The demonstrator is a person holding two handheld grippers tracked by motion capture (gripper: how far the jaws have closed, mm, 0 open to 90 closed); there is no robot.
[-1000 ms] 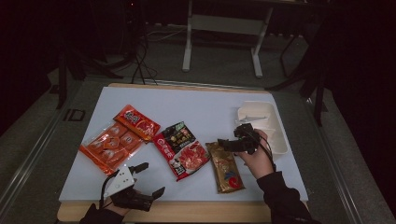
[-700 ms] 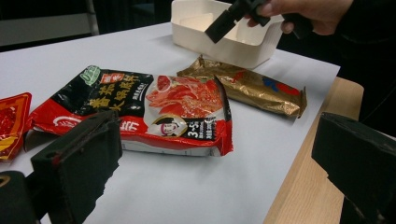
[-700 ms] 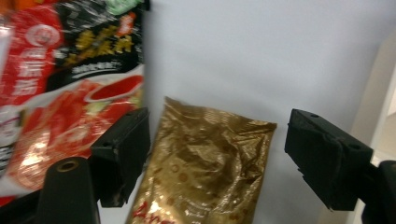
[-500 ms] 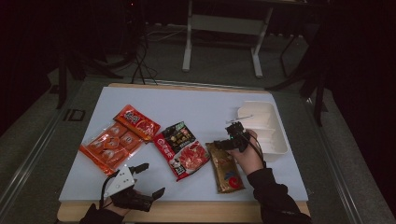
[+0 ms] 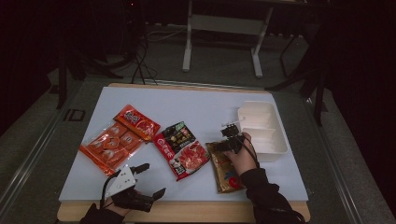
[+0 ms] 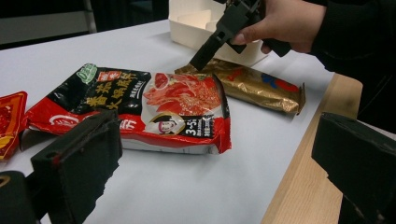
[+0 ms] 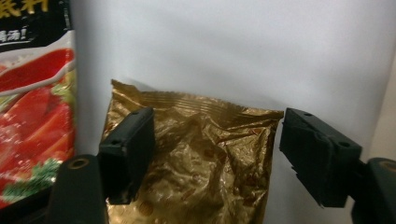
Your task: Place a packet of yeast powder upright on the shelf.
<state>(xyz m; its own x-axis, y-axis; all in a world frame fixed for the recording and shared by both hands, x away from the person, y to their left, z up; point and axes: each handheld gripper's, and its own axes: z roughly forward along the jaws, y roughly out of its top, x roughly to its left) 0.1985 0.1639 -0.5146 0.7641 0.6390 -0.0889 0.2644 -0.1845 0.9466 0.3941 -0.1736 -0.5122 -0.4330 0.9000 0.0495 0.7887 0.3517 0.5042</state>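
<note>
A gold foil packet lies lengthwise at the front right of the white table top. My right gripper points down at its far end. In the right gripper view the gripper is open, its jaws standing either side of the packet and not pressing on it. They have just been closing. In the left gripper view one of its jaws rests at the gold packet. My left gripper lies open at the front edge, with nothing between its jaws.
A red and black hotpot-base packet lies just left of the gold one. Further left lie a flat orange packet and a smaller red one. A white divided tray stands right of my right hand. The wooden table edge runs along the front.
My right hand has come down and a little to the left onto the far end of the gold packet. The left gripper has stayed where it was.
</note>
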